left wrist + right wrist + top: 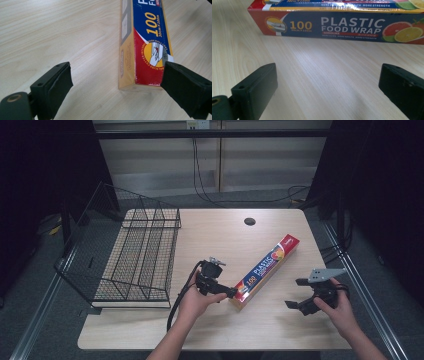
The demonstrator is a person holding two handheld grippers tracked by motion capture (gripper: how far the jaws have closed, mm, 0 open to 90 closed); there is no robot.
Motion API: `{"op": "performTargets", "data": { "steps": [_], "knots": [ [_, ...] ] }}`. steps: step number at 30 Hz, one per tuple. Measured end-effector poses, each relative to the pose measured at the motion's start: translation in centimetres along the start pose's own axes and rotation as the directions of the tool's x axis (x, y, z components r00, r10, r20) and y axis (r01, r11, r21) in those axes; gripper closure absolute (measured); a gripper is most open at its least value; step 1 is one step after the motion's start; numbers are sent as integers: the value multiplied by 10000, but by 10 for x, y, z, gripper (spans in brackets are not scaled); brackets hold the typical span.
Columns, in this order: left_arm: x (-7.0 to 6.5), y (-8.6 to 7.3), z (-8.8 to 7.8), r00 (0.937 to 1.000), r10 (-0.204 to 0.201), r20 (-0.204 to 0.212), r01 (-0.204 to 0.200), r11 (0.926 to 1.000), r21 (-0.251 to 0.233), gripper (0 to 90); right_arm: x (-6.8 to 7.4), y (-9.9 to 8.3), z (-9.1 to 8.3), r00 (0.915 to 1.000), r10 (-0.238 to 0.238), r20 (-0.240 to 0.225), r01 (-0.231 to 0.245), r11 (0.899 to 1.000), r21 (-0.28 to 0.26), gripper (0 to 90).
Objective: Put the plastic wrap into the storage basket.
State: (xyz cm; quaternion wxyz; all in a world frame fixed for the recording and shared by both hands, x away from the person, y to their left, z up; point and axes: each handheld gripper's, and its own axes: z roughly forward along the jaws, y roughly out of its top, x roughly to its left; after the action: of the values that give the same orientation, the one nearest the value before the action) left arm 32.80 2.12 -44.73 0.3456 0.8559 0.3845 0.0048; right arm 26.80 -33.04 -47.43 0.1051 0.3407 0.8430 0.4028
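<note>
A long box of plastic food wrap (267, 267), blue, red and yellow, lies slantwise on the wooden table (220, 232). My left gripper (227, 291) is at the box's near end, held in a hand. In the left gripper view the box (147, 40) has its end between the wide jaws of the left gripper (116, 75); the right pad (182, 85) is by its corner and the left pad (58, 85) stands well clear. My right gripper (295, 293) stands open to the right of the box. The right gripper (327, 77) faces the box's long side (342, 25) with bare table between its jaws.
A black wire basket (140, 255) stands on the table's left part, its tall side leaning out over the left edge. A round cable hole (249, 221) is near the table's far edge. Bare wood lies along the front edge and behind the box.
</note>
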Motion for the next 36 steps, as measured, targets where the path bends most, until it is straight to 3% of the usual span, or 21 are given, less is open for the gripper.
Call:
{"op": "performTargets", "data": {
  "steps": [4, 15, 23, 28, 31, 32, 36],
  "knots": [
    [-1, 5, 1, 9998, -172, 34, 173, 9997, -172, 91, 0, -1, -3, 9999, -92, 58, 92, 10000, 2, 19],
    [-8, 45, 12, 9998, 145, 131, -147, 9998, 168, 88, -2, -5, -11, 9999, 84, 98, -82, 9997, -216, 20],
    [-17, 74, 35, 9991, 331, 249, -341, 9987, 382, 92, -2, -6, -12, 10000, 41, 90, -38, 9996, -288, 20],
    [-20, 85, 52, 9986, 480, 214, -493, 9969, 617, 96, -2, -6, -11, 9999, 67, 99, -64, 9996, -276, 20],
    [-23, 91, 60, 9991, 339, 248, -353, 9977, 574, 97, -3, -6, -11, 10000, 61, 67, -59, 9996, -291, 20],
    [-24, 93, 62, 9983, 510, 268, -526, 9965, 654, 98, -3, -6, -11, 9999, 66, 79, -63, 9995, -298, 20],
    [-28, 97, 72, 9980, 583, 264, -601, 9953, 753, 109, -3, -6, -10, 10000, 69, 18, -69, 9996, -283, 20]
  ]
}}
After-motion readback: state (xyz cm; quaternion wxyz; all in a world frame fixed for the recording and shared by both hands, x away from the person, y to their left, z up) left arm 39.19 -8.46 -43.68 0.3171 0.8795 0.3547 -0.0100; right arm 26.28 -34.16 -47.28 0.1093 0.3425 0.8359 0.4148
